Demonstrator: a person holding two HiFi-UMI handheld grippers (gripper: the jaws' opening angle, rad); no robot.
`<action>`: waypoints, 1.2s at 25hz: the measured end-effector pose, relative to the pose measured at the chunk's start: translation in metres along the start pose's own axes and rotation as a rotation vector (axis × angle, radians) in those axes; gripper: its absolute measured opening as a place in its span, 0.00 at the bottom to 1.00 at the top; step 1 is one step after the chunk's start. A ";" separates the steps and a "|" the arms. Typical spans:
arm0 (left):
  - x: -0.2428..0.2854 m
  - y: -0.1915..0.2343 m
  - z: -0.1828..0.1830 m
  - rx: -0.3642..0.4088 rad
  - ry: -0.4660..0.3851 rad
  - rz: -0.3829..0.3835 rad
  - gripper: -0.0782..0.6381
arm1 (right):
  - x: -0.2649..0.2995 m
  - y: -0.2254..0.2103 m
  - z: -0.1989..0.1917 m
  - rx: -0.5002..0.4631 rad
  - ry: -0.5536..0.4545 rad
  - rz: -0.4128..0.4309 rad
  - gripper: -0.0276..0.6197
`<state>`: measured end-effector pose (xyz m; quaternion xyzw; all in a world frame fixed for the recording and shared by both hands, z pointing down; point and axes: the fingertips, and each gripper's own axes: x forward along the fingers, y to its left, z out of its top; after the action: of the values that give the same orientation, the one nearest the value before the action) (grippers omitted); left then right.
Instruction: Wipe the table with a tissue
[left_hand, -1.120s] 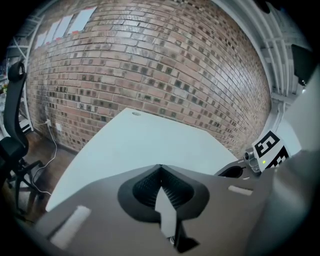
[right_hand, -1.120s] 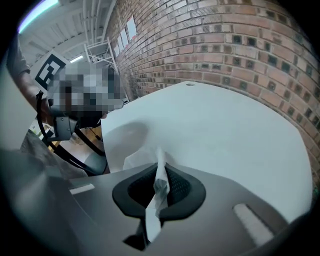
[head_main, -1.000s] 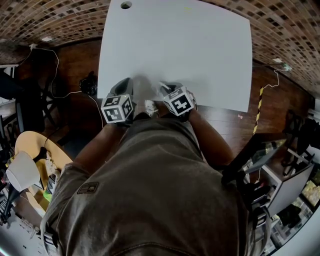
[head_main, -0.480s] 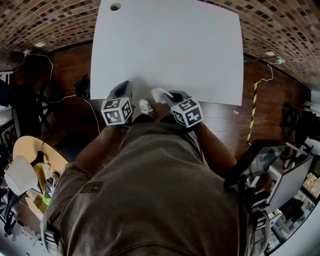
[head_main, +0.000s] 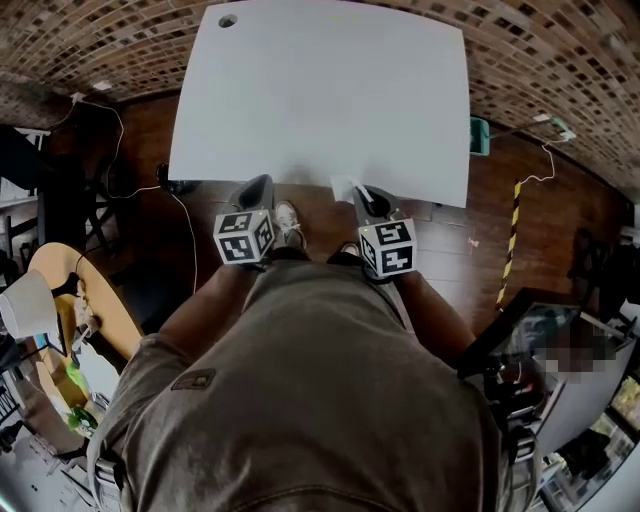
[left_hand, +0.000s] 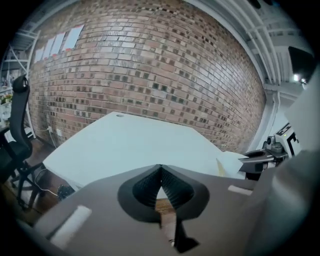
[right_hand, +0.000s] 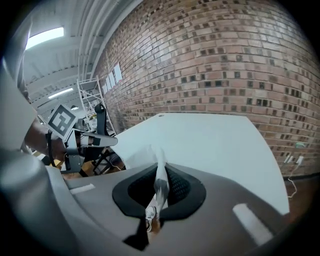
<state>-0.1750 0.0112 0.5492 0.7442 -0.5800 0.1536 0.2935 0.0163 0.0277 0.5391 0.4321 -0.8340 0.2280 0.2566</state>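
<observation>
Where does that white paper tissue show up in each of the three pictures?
Head view: thin white paper tissue at the white table's near edge, in the right tool.
Left gripper view: far right, by the table edge.
Right gripper view: centre, pinched between the jaws.
Shared landmark: the table.

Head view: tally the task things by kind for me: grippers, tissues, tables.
grippers: 2, left gripper and right gripper
tissue: 1, pinched in the right gripper's jaws
table: 1
total: 4
</observation>
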 end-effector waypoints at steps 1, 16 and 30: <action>-0.005 -0.009 -0.002 -0.004 -0.009 0.009 0.11 | -0.010 -0.004 0.000 0.002 -0.020 -0.002 0.08; -0.061 -0.108 -0.029 0.009 -0.075 0.016 0.11 | -0.102 -0.024 -0.003 0.019 -0.179 0.010 0.08; -0.061 -0.137 -0.026 0.053 -0.083 -0.096 0.11 | -0.132 -0.029 -0.006 0.032 -0.187 -0.108 0.08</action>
<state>-0.0587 0.0957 0.4993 0.7844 -0.5511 0.1239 0.2563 0.1070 0.0958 0.4654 0.4998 -0.8260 0.1858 0.1826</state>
